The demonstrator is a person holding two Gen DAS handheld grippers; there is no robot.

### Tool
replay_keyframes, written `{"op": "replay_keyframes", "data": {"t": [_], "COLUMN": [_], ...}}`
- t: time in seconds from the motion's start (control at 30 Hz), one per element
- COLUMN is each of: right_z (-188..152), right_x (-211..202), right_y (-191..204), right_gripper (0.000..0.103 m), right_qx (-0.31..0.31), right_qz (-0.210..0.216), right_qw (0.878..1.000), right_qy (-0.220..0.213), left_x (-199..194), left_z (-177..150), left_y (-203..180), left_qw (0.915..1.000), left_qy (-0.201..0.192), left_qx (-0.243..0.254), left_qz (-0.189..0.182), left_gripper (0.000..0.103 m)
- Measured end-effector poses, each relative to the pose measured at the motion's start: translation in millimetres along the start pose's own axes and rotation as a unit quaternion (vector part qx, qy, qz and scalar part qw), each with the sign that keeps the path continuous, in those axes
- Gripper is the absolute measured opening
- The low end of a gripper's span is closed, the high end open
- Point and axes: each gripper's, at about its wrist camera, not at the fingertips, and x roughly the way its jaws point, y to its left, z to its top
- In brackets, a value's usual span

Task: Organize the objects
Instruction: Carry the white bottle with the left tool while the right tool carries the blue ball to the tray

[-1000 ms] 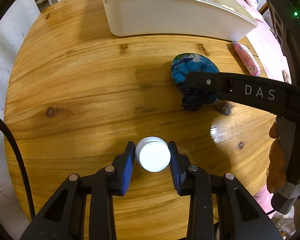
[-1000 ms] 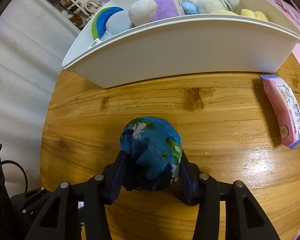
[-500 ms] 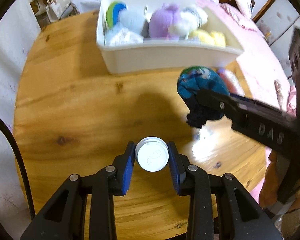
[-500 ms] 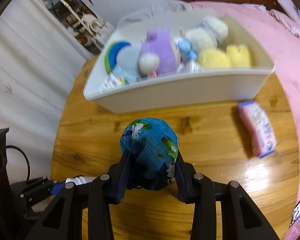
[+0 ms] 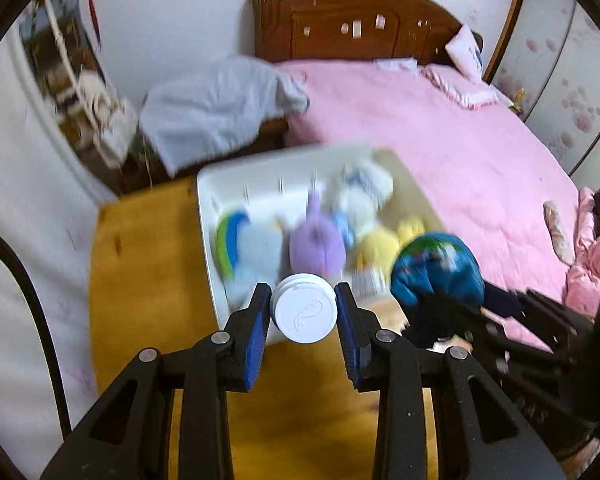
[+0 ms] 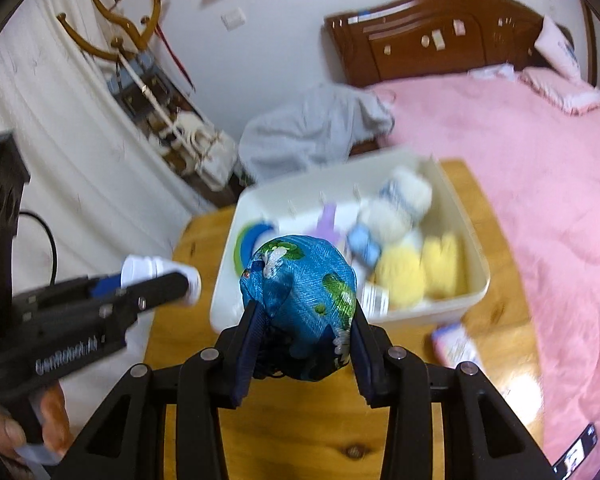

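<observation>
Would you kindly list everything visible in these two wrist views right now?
white jar: 1, white, held in left gripper
blue cloth ball: 1, blue-green, held in right gripper
bin: 1, white, on table
plush toys: several, yellow, purple, white, blue, inside bin
pink packet: 1, on table beside bin
table: 1, wooden
bed: 1, pink cover
left gripper: black, blue pads, shut
right gripper: black, shut

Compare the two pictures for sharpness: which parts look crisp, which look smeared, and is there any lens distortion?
Left wrist view: the round white plastic bottle is crisp, the white plastic bin of plush toys smeared. Right wrist view: the blue patterned fabric ball is sharp, the bin and the round wooden table blurred. Both views bend straight edges near a dark circular border.
</observation>
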Motion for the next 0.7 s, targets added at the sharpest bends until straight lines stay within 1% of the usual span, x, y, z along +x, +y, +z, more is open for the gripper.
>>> {"op": "replay_keyframes", "data": {"t": [0.13,0.23,0.33,0.5,0.63,0.7], "right_z": [32,53,69,87,86,84], "right_x": [-9,-10,-4,20,40,51], "right_y": [-3,-7,-9,-14,-20,-23], "right_gripper": [0.041,0.041,0.042,0.042,0.043,0.046], "right_qx": [0.007,0.011,0.012,0.015,0.011,0.011], "right_qz": [-0.013,-0.026,-0.040,-0.056,-0.066,-0.067], "right_qw": [0.999,0.998,0.997,0.996,0.997,0.997], "right_qy": [-0.038,-0.061,-0.071,-0.064,-0.044,-0.031], "left_x": [4,14,32,61,81,88], "left_z": [40,63,82,99,103,102], "left_y": [1,2,3,8,8,7], "left_qw": [0.9995,0.9994,0.9994,0.9997,0.9991,0.9987], "left_qy": [-0.026,-0.027,-0.021,0.004,0.027,0.038], "left_qx": [0.008,0.011,0.009,-0.008,-0.010,-0.010], "left_qz": [0.013,0.021,0.025,0.024,0.030,0.034], "left_gripper": [0.035,0.035,0.035,0.035,0.036,0.037]}}
